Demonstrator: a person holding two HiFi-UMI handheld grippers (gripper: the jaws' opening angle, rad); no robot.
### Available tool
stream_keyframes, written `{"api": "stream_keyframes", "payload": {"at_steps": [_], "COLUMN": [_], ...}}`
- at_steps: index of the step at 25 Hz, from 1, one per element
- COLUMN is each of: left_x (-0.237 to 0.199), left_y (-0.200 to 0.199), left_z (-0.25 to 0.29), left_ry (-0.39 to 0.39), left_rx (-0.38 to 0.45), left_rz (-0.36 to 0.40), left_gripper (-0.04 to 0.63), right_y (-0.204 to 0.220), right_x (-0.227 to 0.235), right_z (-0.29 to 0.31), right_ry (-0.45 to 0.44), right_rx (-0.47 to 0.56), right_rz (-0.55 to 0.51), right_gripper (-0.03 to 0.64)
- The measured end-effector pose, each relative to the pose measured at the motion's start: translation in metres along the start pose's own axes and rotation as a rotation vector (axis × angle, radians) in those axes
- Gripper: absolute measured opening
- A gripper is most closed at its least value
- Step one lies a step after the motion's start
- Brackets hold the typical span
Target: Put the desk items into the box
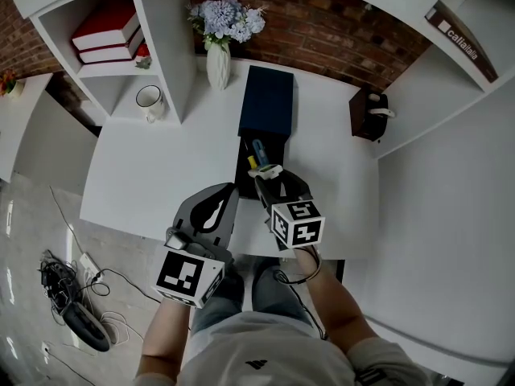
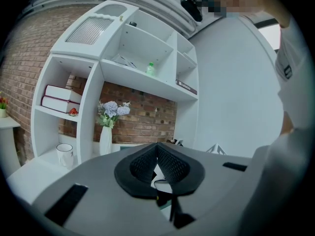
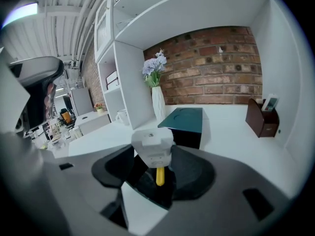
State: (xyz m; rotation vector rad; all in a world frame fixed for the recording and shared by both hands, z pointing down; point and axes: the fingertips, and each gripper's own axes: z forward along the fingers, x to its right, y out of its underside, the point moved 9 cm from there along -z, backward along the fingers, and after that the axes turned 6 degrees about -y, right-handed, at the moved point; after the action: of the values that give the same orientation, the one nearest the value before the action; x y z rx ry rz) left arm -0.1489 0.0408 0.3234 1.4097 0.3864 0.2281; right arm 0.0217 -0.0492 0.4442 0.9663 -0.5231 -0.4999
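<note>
Clamped in the right gripper (image 1: 268, 175): a white item with a yellow tip (image 3: 153, 145), held over the near end of the open box (image 1: 242, 167), probably for lowering in. Deeper in the box, toward the lid (image 1: 267, 101): blue and yellow items (image 1: 256, 153). Lid set over the box's far half, presumably to keep the mouth free. Left of the box: left gripper (image 1: 229, 191), pressed together on nothing, apparently parked clear. Beyond the box: vase (image 1: 218, 64), mug (image 1: 150, 101). Right of it on the tabletop (image 1: 161, 175): brown holder (image 1: 368, 112).
</note>
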Motion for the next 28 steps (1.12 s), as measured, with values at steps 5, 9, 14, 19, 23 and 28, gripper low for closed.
{"api": "stream_keyframes", "payload": {"at_steps": [5, 9, 14, 19, 23, 28], "left_x": [0.000, 0.000, -0.001, -0.004, -0.007, -0.008], "left_y": [0.001, 0.000, 0.001, 0.002, 0.002, 0.002], "left_z": [0.003, 0.005, 0.006, 0.006, 0.005, 0.006], "left_ry": [0.005, 0.011, 0.013, 0.009, 0.011, 0.017], "left_rx": [-0.001, -0.001, -0.006, -0.011, -0.012, -0.012], "left_rz": [-0.005, -0.005, -0.003, -0.002, -0.001, -0.002], "left_gripper": [0.011, 0.011, 0.011, 0.011, 0.011, 0.011], "right_y": [0.004, 0.012, 0.023, 0.027, 0.030, 0.034], "right_x": [0.001, 0.003, 0.007, 0.008, 0.007, 0.007], "right_z": [-0.002, 0.000, 0.008, 0.017, 0.020, 0.019], "right_ry": [0.000, 0.002, 0.019, 0.042, 0.039, 0.032], "right_rx": [-0.030, -0.068, -0.143, -0.177, -0.209, -0.225], "right_rz": [0.002, 0.020, 0.040, 0.055, 0.058, 0.079], "right_gripper": [0.238, 0.238, 0.238, 0.239, 0.239, 0.239]}}
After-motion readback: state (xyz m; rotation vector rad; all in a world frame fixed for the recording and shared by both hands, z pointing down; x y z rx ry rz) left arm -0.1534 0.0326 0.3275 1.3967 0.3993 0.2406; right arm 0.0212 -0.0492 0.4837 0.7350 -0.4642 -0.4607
